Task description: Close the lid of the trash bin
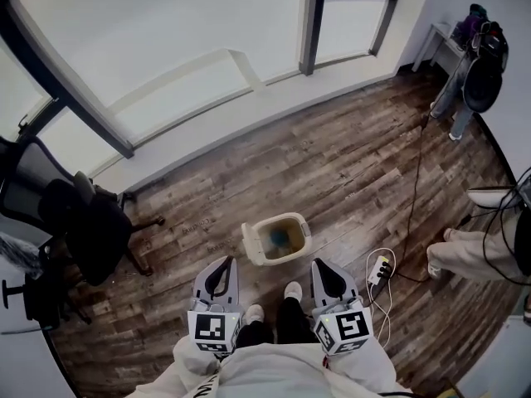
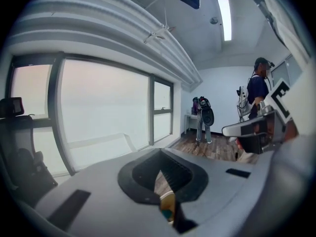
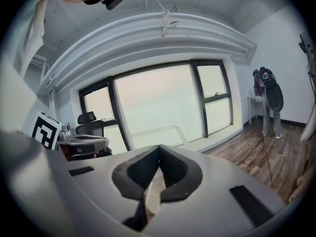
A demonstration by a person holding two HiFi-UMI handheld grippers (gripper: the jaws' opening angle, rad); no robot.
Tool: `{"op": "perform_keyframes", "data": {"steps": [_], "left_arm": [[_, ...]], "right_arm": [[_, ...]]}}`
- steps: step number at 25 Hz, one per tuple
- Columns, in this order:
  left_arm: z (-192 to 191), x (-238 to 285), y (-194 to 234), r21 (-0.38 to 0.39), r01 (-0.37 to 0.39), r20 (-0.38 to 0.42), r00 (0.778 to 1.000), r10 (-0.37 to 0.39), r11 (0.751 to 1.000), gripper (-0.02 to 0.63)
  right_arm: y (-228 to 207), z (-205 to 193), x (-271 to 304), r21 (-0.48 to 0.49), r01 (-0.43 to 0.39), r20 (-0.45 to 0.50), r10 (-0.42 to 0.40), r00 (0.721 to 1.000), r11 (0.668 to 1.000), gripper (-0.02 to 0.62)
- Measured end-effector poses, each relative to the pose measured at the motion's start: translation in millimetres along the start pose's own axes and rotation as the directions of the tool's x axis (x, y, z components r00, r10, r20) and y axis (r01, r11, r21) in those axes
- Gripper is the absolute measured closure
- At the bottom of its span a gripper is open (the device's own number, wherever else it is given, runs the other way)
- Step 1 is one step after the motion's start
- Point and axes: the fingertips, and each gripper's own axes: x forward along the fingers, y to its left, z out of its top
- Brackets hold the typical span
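Observation:
A small cream trash bin (image 1: 279, 237) stands on the wooden floor just ahead of my feet. Its top is open, with blue and yellow contents showing inside, and its lid (image 1: 249, 244) hangs at the left side. My left gripper (image 1: 226, 261) hovers near the bin's left front, jaws shut and empty. My right gripper (image 1: 319, 263) hovers near its right front, also shut and empty. In the left gripper view the left gripper (image 2: 159, 154) shows its tips meeting, with a sliver of the bin (image 2: 168, 207) below them. In the right gripper view the right gripper (image 3: 159, 148) has its tips together too.
A black office chair (image 1: 93, 232) stands at the left. A white power strip (image 1: 380, 268) with a cable lies right of the bin. One person (image 1: 466, 249) stands at the right edge, another person (image 1: 470, 65) near the far right wall. Windows run along the far side.

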Motion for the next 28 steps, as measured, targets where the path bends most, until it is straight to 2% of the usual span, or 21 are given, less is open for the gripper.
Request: {"op": "perform_keyframes", "data": {"steps": [5,10,17,28], "left_arm": [[-20,32,2,-0.064,-0.073,-0.039,0.997,0.071,0.995,0.601],[-37,49,2,-0.059,-0.126,-0.076,0.990,0.121,0.990,0.601],[-66,74,6,-0.058,-0.144,-0.111,0.984,0.137,0.988,0.601],[-148,99,41,-0.092,-0.170,-0.183,0.971,0.151,0.981,0.601]], "right_arm": [[-28,-10,33,-0.009,-0.079,-0.048,0.078,0.996,0.997,0.572],[-50,-17,53,-0.007,-0.102,-0.059,0.102,0.993,0.995,0.572],[-66,-41,73,-0.012,-0.116,-0.105,0.114,0.988,0.993,0.572],[-60,-93,109,0.009,-0.102,-0.149,0.102,0.984,0.995,0.572]]}}
